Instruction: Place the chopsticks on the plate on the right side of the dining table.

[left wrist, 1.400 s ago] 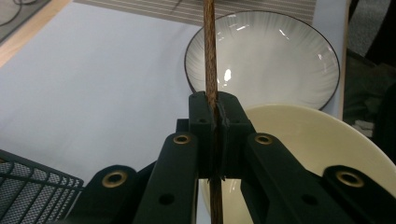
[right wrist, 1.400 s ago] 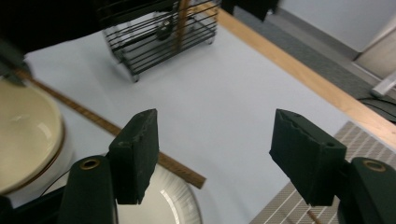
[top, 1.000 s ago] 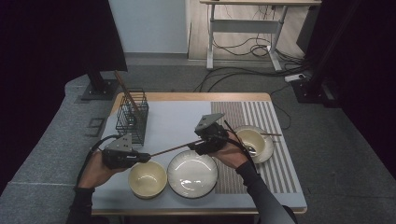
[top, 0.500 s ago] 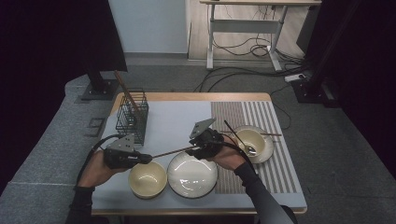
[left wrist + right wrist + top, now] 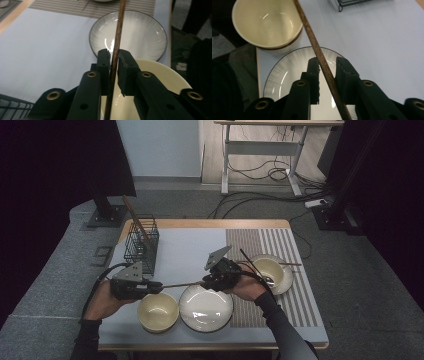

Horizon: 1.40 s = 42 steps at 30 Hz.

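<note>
Chopstick: brown, held level above desk, spanning from left tongs to right tongs, over white plate and beside cream bowl.
Left tongs: pinching chopstick, jaws just easing apart yet pads touching it in left gripper view.
Right tongs: just closing around chopstick; one pad touching, small gap at the other.
Wire basket: rear left, holding upright sticks.
Second bowl: on striped mat, right.
</note>
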Each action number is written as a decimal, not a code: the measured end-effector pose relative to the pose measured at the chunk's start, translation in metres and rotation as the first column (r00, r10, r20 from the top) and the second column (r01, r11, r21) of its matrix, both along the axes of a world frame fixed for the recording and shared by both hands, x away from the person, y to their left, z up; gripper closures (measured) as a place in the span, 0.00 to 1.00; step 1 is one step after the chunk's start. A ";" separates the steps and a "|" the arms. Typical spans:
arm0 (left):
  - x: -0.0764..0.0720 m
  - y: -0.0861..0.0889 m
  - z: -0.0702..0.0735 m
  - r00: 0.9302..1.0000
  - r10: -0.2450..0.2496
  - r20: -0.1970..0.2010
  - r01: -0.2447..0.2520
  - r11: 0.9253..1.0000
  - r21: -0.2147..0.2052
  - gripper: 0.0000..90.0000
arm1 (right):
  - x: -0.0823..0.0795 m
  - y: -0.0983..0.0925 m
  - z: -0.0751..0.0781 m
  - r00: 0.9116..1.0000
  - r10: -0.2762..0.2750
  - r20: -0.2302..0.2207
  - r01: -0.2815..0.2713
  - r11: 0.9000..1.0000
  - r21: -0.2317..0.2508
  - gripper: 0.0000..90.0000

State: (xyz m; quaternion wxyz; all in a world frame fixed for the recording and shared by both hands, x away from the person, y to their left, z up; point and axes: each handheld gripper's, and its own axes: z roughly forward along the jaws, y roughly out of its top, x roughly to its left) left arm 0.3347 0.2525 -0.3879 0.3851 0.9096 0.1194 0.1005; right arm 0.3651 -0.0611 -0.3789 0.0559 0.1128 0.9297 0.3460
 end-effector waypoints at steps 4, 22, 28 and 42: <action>0.001 0.000 0.001 0.999 0.035 0.018 -0.035 0.999 -0.004 0.80 | -0.004 0.000 0.001 0.999 0.035 -0.021 -0.035 0.999 0.009 0.88; 0.000 0.010 0.000 0.961 0.267 0.077 -0.261 0.962 -0.075 0.18 | -0.008 -0.008 0.002 1.000 0.019 -0.012 -0.019 0.999 0.029 0.93; -0.001 0.025 -0.009 0.941 0.335 0.036 -0.329 0.937 -0.116 0.10 | -0.007 -0.015 0.002 1.000 -0.013 -0.004 0.013 0.999 0.037 0.93; -0.010 0.056 -0.022 0.883 0.469 0.032 -0.461 0.877 -0.134 0.00 | -0.004 -0.035 0.003 0.995 -0.099 0.002 0.099 0.994 0.054 0.93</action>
